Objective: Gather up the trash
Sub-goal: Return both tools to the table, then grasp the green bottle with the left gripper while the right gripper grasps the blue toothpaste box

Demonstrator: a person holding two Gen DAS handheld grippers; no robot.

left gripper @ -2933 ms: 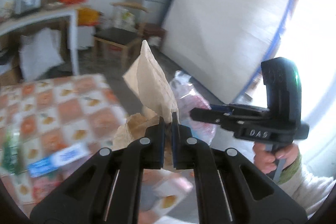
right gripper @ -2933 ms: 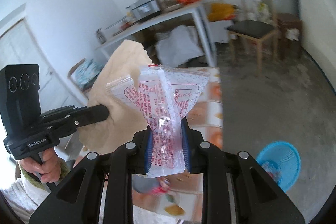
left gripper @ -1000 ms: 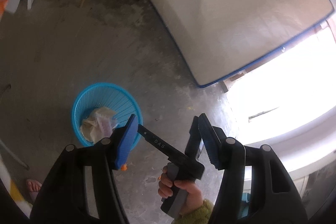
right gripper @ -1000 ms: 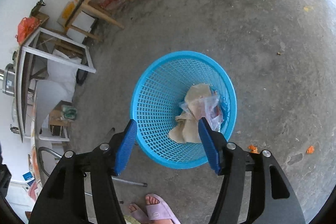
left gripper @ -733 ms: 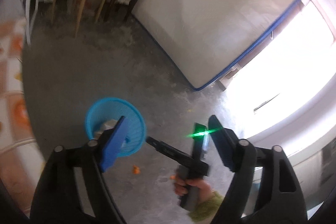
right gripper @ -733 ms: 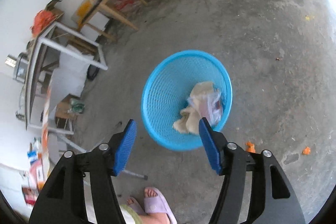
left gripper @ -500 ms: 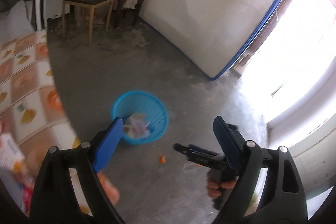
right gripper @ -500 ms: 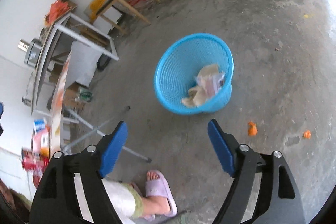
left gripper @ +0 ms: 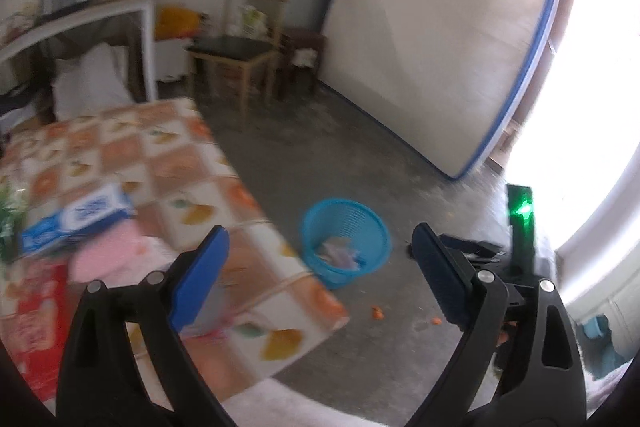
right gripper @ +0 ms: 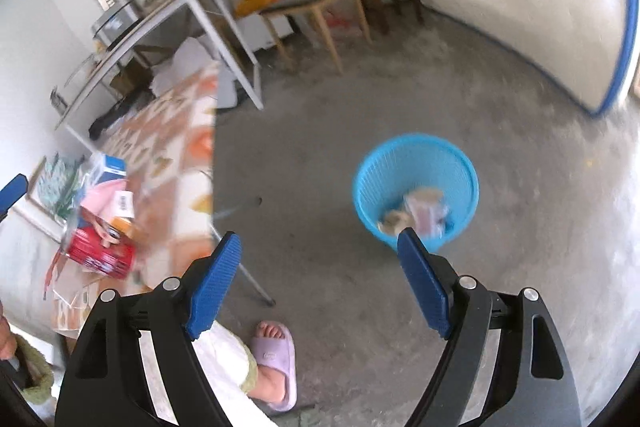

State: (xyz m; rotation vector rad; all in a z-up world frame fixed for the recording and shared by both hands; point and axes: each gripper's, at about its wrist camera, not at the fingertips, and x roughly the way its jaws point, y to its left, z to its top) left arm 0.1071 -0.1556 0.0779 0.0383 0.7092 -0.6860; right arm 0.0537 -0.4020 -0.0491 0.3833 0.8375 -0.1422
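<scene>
A blue mesh trash basket stands on the concrete floor and holds the brown paper bag and the printed plastic bag. My left gripper is open and empty, above the table's corner. My right gripper is open and empty, above the floor in front of the basket; its body shows at the right of the left wrist view. On the table with the orange-checked cloth lie a blue box, a red package and a pink item.
A wooden chair, a white side table with clutter and a mattress leaning on the wall stand at the back. Small orange scraps lie on the floor. The person's foot in a purple slipper is near the table leg.
Both grippers let go of the paper bag and plastic bag, which now lie in the basket. Both then lifted and swung back towards the table, jaws wide open.
</scene>
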